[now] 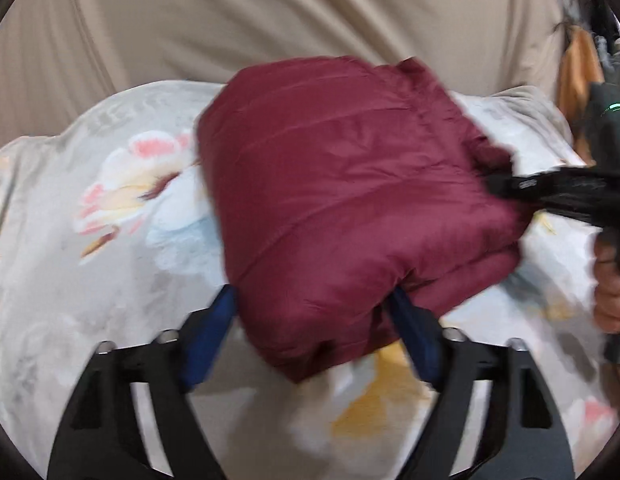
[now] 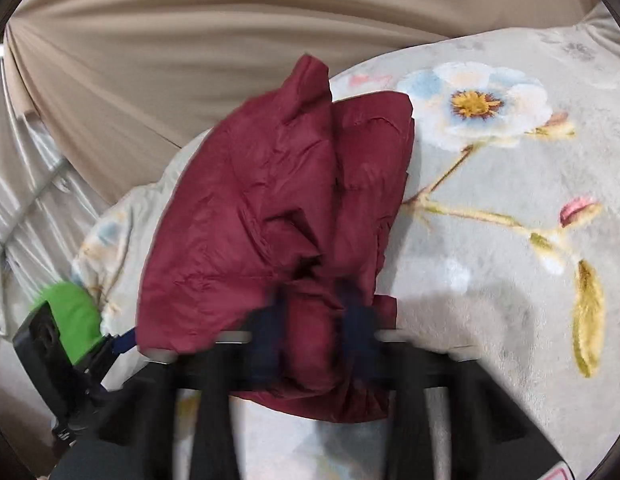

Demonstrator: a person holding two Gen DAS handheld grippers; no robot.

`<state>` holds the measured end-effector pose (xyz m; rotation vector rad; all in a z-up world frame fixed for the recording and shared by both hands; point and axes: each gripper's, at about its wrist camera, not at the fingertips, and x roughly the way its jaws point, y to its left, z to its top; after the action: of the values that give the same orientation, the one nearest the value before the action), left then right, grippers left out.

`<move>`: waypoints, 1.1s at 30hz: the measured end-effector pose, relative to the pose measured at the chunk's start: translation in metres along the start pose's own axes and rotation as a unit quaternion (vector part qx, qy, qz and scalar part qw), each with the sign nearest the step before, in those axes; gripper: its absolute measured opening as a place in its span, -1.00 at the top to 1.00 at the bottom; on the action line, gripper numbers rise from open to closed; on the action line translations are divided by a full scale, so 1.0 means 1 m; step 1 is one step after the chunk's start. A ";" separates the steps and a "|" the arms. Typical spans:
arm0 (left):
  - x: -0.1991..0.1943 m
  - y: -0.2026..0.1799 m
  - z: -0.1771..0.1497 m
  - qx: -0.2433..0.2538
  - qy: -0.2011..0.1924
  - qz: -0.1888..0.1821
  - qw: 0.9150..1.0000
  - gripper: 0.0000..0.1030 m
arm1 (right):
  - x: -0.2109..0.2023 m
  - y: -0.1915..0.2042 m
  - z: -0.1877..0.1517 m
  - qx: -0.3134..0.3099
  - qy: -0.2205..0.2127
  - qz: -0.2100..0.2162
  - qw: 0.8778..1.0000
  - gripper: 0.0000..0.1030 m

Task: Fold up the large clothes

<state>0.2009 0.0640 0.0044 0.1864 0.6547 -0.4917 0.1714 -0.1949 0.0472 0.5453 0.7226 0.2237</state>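
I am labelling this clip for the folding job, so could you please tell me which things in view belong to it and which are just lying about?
Part of the job:
- maroon padded jacket, folded into a bundle
- left gripper, straddling its near edge
- right gripper, closed on its edge

Just around:
- flowered blanket underneath
- beige curtain behind
- silvery cloth at the side

no readable text, labels or numbers anywhere

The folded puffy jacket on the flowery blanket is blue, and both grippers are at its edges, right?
Not quite: the folded puffy jacket is dark red, not blue, as the left wrist view shows. It does lie on the flowery blanket, with the left gripper and right gripper at its edges.
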 end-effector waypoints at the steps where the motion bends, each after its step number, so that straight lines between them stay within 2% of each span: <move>1: -0.005 0.009 0.001 -0.021 -0.004 -0.010 1.000 -0.21 | -0.018 0.009 0.000 -0.007 -0.020 0.040 0.999 0.85; 3: -0.012 0.022 0.001 -0.046 -0.012 -0.018 0.999 -0.20 | -0.038 0.020 -0.005 -0.033 -0.047 0.062 0.996 0.91; 4: -0.011 0.026 -0.001 -0.052 -0.009 -0.018 0.998 -0.21 | -0.035 0.019 -0.009 -0.038 -0.041 0.051 0.997 0.93; 7: 0.012 0.027 -0.009 -0.053 0.030 -0.009 0.998 -0.21 | 0.017 -0.007 -0.030 -0.033 0.056 -0.026 0.998 0.91; 8: 0.017 0.028 -0.012 -0.057 0.042 -0.011 0.997 -0.21 | 0.019 -0.015 -0.035 -0.014 0.059 -0.022 0.998 0.90; 10: 0.007 0.031 -0.011 -0.060 0.039 -0.018 0.997 -0.19 | 0.007 -0.014 -0.032 -0.007 0.055 -0.015 0.998 0.87; 12: -0.011 0.036 -0.009 -0.064 0.021 -0.034 0.997 -0.23 | -0.015 -0.007 -0.018 -0.029 0.029 -0.025 0.999 0.75; 14: -0.037 0.045 -0.001 -0.079 -0.010 -0.056 0.995 -0.43 | -0.034 -0.003 0.001 -0.035 -0.003 -0.027 0.999 0.61; 15: -0.048 0.049 0.004 -0.089 -0.028 -0.058 0.994 -0.59 | -0.041 -0.004 0.014 -0.030 -0.020 -0.023 0.999 0.51; 16: -0.058 0.053 0.014 -0.102 -0.050 -0.058 0.992 -0.69 | -0.039 -0.004 0.026 -0.024 -0.031 -0.024 0.999 0.19; 17: -0.061 0.054 0.022 -0.107 -0.059 -0.059 0.991 -0.71 | -0.039 -0.003 0.038 -0.020 -0.043 -0.027 0.999 0.08; 18: -0.062 0.053 0.030 -0.112 -0.066 -0.061 0.990 -0.73 | -0.037 0.000 0.050 -0.020 -0.051 -0.029 0.998 0.08; 19: -0.057 0.052 0.042 -0.120 -0.070 -0.061 0.988 -0.73 | -0.028 0.006 0.066 -0.019 -0.055 -0.025 0.998 0.07; 20: -0.053 0.050 0.049 -0.124 -0.071 -0.061 0.988 -0.73 | -0.014 0.013 0.081 -0.018 -0.049 -0.011 0.999 -0.05; 22: -0.037 0.040 0.063 -0.129 -0.065 -0.062 0.988 -0.73 | 0.017 0.021 0.099 -0.018 -0.023 -0.004 1.000 -0.17; 23: -0.031 0.035 0.066 -0.128 -0.061 -0.060 0.988 -0.73 | 0.033 0.023 0.104 -0.017 -0.010 -0.017 1.000 -0.16; 24: -0.024 0.027 0.067 -0.122 -0.057 -0.053 0.990 -0.73 | 0.045 0.025 0.106 -0.018 0.003 -0.028 0.999 -0.05; 25: -0.014 0.019 0.069 -0.111 -0.049 -0.040 0.992 -0.72 | 0.054 0.028 0.104 -0.025 0.013 -0.042 0.999 0.63; 26: -0.010 0.014 0.068 -0.104 -0.042 -0.031 0.993 -0.72 | 0.052 0.030 0.104 -0.030 0.005 -0.034 0.999 0.92; 29: 0.009 0.009 0.058 -0.089 -0.014 0.000 0.996 -0.72 | 0.013 0.020 0.094 -0.011 -0.077 0.049 0.996 0.95; 30: 0.015 0.010 0.053 -0.091 -0.009 -0.004 0.996 -0.72 | 0.013 0.011 0.092 -0.002 -0.081 0.050 0.995 0.96; 32: 0.026 0.015 0.043 -0.112 0.004 -0.024 0.993 -0.73 | 0.049 -0.020 0.088 0.019 -0.023 -0.010 1.000 0.97; 33: 0.030 0.016 0.041 -0.123 0.006 -0.034 0.992 -0.75 | 0.063 -0.032 0.084 0.030 0.001 -0.013 0.999 0.98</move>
<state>0.2516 0.0538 0.0182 -0.0658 0.7287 -0.4709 0.2747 -0.2314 0.0462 0.5929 0.7408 0.1784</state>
